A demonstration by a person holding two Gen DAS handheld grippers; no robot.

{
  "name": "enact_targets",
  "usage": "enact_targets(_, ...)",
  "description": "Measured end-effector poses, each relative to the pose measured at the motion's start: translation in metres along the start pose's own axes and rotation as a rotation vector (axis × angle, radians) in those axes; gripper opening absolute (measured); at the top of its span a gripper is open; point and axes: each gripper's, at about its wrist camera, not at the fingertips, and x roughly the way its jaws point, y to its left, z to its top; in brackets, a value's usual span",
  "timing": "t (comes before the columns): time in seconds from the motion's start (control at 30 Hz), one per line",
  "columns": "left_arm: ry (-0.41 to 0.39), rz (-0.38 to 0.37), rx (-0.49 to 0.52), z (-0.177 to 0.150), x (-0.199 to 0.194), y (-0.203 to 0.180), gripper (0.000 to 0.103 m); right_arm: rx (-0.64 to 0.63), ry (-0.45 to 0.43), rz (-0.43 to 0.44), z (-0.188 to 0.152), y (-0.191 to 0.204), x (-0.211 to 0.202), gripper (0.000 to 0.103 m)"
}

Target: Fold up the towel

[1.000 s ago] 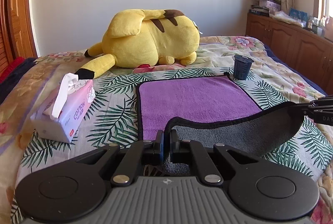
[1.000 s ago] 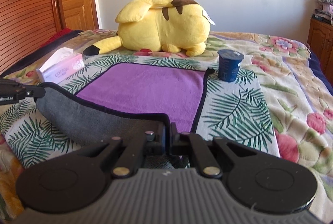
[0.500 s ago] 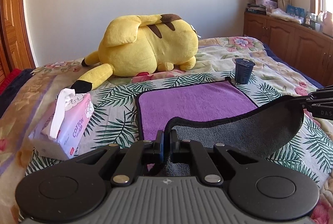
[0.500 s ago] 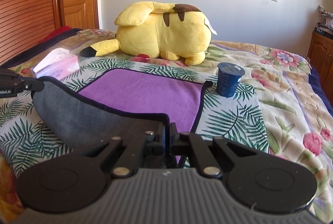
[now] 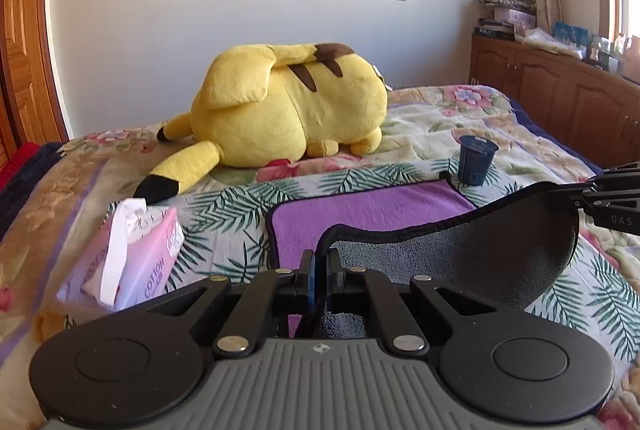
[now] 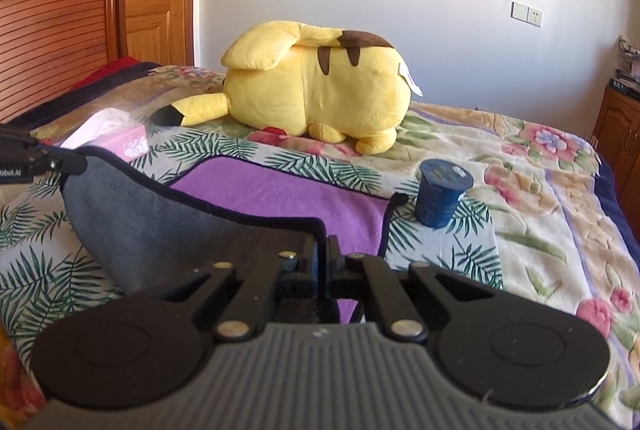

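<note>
- we are in the middle of the first fold: the towel (image 5: 372,210) lies purple side up on the bed (image 5: 432,118), and its near edge is lifted so the grey underside sags between our two tools.
- our left gripper (image 5: 319,262) is clenched on the near left corner; our right gripper (image 6: 322,250) is clenched on the near right corner.
- the far edge rests flat, its right corner just beside the blue cup (image 6: 442,196), with the tissue pack (image 5: 136,254) off to the left and the yellow plush (image 5: 288,110) beyond.
- next, we judge, both corners should travel forward together and level, then come down on the far corners.
- we should stop short of the cup so the hem does not tip it.
</note>
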Motion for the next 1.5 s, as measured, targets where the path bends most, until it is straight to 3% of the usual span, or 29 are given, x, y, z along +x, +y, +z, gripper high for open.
enact_targets(0.77,-0.053,0.038,0.061,0.061,0.035,0.009,0.000,-0.099,-0.077,-0.058,0.055,-0.016,0.036,0.004)
enact_targets(1.27,-0.096,0.073,0.031,0.069,0.073,0.010,0.000,-0.103,-0.096,-0.099,0.065,-0.032,0.074,0.004)
enact_targets(1.5,-0.090,0.102,0.020,0.060,0.104,0.017,0.000,-0.113,-0.073,-0.107,0.051,-0.037,0.103,0.004)
